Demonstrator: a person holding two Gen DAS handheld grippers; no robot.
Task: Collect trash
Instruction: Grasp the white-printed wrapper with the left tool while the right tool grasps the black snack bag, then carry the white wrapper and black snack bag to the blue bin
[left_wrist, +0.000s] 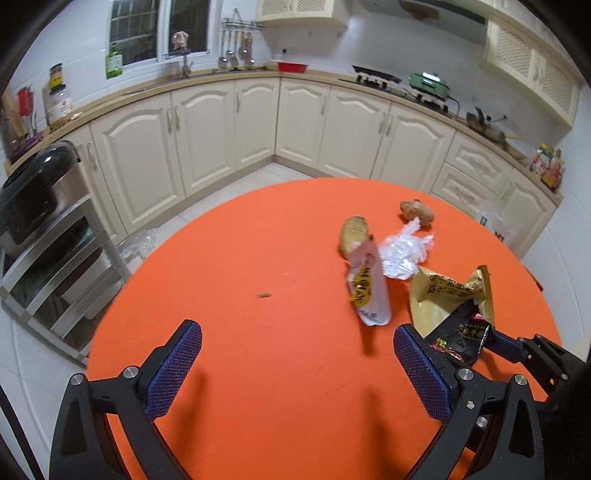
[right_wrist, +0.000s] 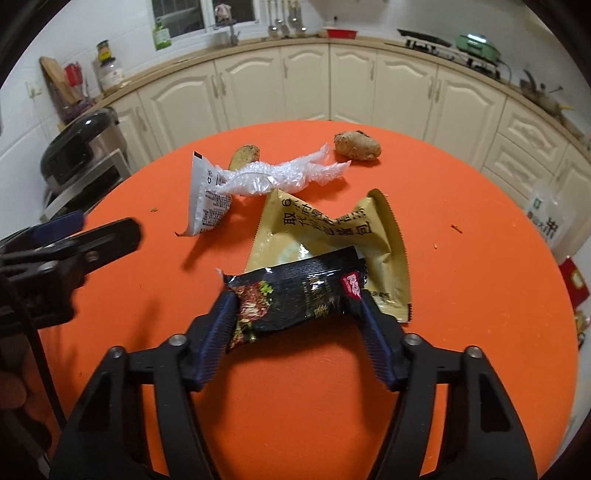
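Note:
On the round orange table (left_wrist: 240, 258), my right gripper (right_wrist: 295, 295) is shut on a crumpled black snack wrapper (right_wrist: 306, 288), one pad pressing each end. Part of the wrapper lies over a gold packet (right_wrist: 332, 229). Beyond them are a white sachet (right_wrist: 205, 199), a clear crumpled plastic film (right_wrist: 280, 173) and two brown food scraps (right_wrist: 356, 146) (right_wrist: 245, 153). My left gripper (left_wrist: 295, 328) hovers open over bare table, nothing between its fingers. The white sachet (left_wrist: 369, 288) is just ahead to its right. The black wrapper (left_wrist: 461, 336) is beside its right finger.
Cream kitchen cabinets (left_wrist: 221, 136) curve round behind the table. A black rice cooker (left_wrist: 33, 192) sits on a metal rack at the left, with a plastic bag (left_wrist: 140, 243) on the floor by it. A small crumb (left_wrist: 264, 294) lies mid-table. A white bag (right_wrist: 550, 218) hangs at the right.

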